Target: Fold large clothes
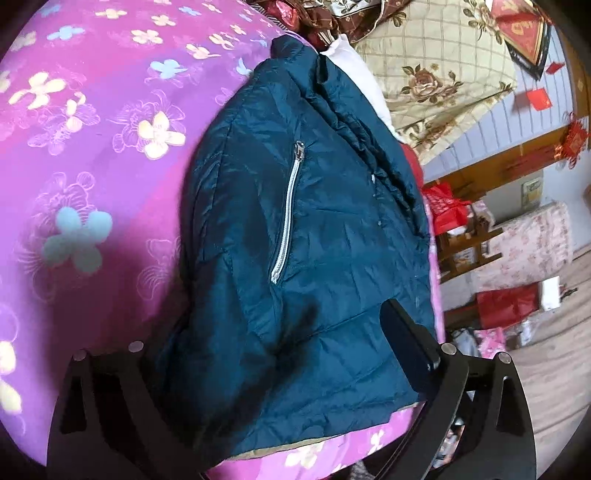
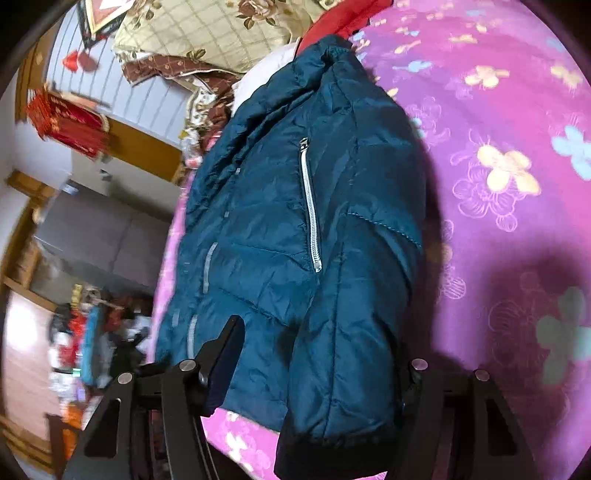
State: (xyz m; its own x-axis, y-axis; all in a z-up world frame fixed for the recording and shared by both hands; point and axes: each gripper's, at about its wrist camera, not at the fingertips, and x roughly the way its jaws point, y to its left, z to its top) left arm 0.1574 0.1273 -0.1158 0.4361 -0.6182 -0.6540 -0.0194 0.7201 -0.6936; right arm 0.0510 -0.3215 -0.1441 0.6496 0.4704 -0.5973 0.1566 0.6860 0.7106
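1. the jacket (image 1: 303, 229) lies on the purple sheet (image 1: 92, 155), near the bed's edge.
2. the left gripper (image 1: 273, 354) and the right gripper (image 2: 321, 354) both stand spread wide over its hem, pinching nothing.
3. likely step: starting a fold; next, each should close on a hem corner or the cuff (image 2: 332, 454).
4. pillows (image 1: 443, 74) lie beyond, by red decorations (image 1: 524, 33).

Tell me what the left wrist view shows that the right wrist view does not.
Only the left wrist view shows the jacket's bottom hem lying flat. Only the right wrist view shows a sleeve cuff near the camera. Both show the teal jacket on the purple floral bedsheet, its silver pocket zipper, and open grippers.
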